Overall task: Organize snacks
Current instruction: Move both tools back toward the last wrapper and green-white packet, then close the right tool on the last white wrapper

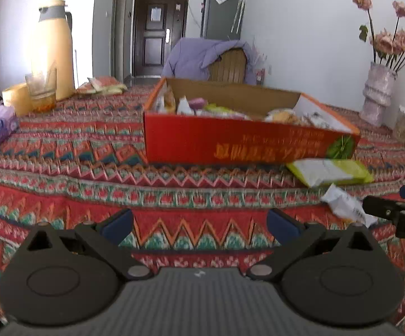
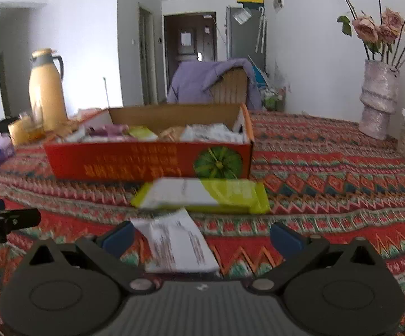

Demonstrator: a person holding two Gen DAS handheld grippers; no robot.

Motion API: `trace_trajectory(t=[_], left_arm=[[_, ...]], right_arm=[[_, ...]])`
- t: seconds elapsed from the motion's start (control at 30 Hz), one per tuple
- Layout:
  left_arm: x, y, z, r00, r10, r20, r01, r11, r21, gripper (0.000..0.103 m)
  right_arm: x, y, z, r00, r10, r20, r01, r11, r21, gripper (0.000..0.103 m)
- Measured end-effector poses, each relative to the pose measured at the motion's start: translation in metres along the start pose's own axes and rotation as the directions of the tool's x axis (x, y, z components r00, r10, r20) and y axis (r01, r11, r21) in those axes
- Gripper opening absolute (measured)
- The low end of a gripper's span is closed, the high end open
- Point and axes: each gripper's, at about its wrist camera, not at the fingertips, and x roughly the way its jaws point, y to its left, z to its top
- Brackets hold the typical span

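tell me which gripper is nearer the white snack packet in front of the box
Right. The right gripper is open with the white snack packet lying between its fingers. The left gripper, also open, sits off to the packet's left over bare cloth.

The print on the red box's (image 2: 146,162) front is smeared by blur and unreadable. The snacks inside (image 1: 230,112) are mostly hidden by its wall. At the right edge, the dried flowers (image 1: 393,39) are cropped.
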Motion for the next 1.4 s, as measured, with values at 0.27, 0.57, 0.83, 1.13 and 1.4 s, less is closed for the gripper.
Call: trace_trajectory(t=[0.27,0.57,0.83,1.13,1.4], left_arm=[[-0.003,-0.006,-0.004,1.0,-0.013,0.021,0.012,0.999,0.034,0.103],[-0.003,-0.006,-0.003,1.0,-0.019,0.025,0.018,1.0,0.024,0.103],[-0.003,-0.001,-0.002,0.999,-0.027,0.022,0.027,1.0,0.0,0.103],[-0.002,-0.002,-0.002,1.0,-0.028,0.012,0.028,1.0,-0.003,0.103],[0.0,-0.018,0.003,1.0,-0.013,-0.021,0.014,0.998,0.066,0.103]], right_arm=[[0.001,0.003,-0.016,0.997,-0.004,-0.079,0.003,1.0,-0.02,0.103],[0.02,0.021,0.0,0.994,-0.025,-0.104,0.014,0.994,-0.104,0.103],[0.05,0.02,0.014,0.987,0.032,-0.161,-0.046,0.995,-0.087,0.081],[0.039,0.016,0.009,0.987,0.098,-0.13,-0.107,0.992,-0.06,0.044],[0.01,-0.017,0.013,0.999,0.048,-0.018,-0.048,0.999,0.008,0.042]])
